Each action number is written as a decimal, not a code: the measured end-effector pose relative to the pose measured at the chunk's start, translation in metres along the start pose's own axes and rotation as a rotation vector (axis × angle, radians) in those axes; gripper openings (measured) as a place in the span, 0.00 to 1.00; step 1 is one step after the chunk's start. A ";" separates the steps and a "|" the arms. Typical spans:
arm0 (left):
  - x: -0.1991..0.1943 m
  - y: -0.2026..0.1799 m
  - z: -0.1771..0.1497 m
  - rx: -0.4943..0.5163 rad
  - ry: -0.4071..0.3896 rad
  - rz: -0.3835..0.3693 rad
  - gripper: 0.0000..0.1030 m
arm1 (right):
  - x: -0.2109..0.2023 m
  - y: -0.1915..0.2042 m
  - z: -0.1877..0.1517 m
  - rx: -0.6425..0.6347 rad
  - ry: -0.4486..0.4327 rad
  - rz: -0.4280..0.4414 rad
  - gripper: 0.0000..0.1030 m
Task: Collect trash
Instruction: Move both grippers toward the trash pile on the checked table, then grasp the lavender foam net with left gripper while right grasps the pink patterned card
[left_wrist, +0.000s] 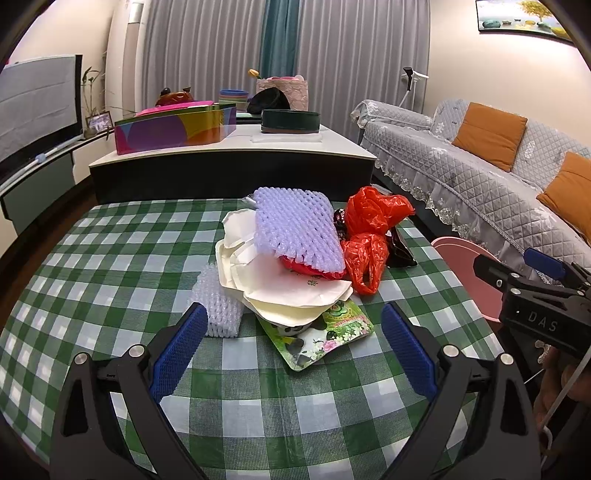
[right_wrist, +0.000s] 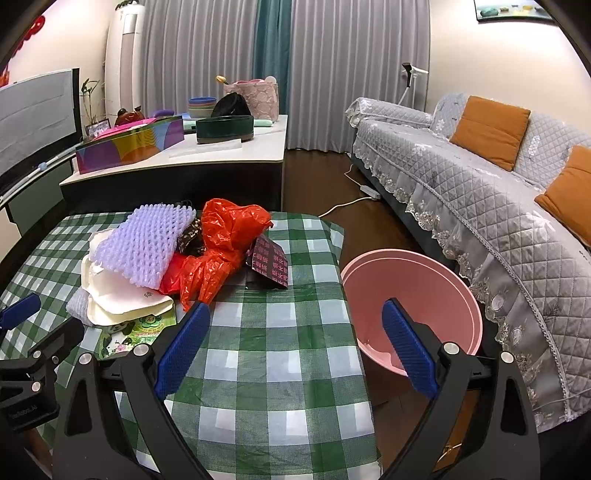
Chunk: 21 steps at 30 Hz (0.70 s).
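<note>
A heap of trash lies on the green checked table (left_wrist: 110, 266): a lilac foam net (left_wrist: 299, 229) on top of white foam trays (left_wrist: 280, 284), a red plastic bag (left_wrist: 369, 236), a dark wrapper (right_wrist: 267, 264), a panda-print packet (left_wrist: 321, 336) and a small white foam net (left_wrist: 221, 310). My left gripper (left_wrist: 293, 350) is open just short of the heap, holding nothing. My right gripper (right_wrist: 295, 349) is open over the table's right edge, holding nothing. A pink bin (right_wrist: 417, 302) stands on the floor right of the table.
A low cabinet (left_wrist: 236, 162) behind the table carries a colourful box (left_wrist: 173, 127) and a dark round tin (left_wrist: 290, 120). A grey quilted sofa (right_wrist: 498, 206) with orange cushions runs along the right. A power strip and cable (right_wrist: 354, 197) lie on the floor.
</note>
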<state>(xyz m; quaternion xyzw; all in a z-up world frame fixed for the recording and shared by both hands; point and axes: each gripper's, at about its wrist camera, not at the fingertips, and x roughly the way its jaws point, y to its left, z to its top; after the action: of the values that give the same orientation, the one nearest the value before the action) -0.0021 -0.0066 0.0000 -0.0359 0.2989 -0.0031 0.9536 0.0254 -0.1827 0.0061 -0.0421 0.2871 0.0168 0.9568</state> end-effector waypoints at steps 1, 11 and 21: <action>0.000 0.000 0.000 0.000 0.000 0.000 0.89 | 0.000 0.000 0.000 0.001 0.000 -0.001 0.89; 0.000 0.001 0.002 0.002 -0.012 -0.012 0.83 | 0.002 -0.003 0.004 0.029 0.007 0.043 0.81; 0.011 0.006 0.017 0.004 -0.032 -0.024 0.49 | 0.031 -0.015 0.024 0.121 0.025 0.110 0.69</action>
<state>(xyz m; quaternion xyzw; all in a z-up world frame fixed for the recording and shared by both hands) 0.0168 0.0004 0.0071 -0.0377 0.2830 -0.0145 0.9583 0.0658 -0.1957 0.0101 0.0313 0.3014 0.0513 0.9516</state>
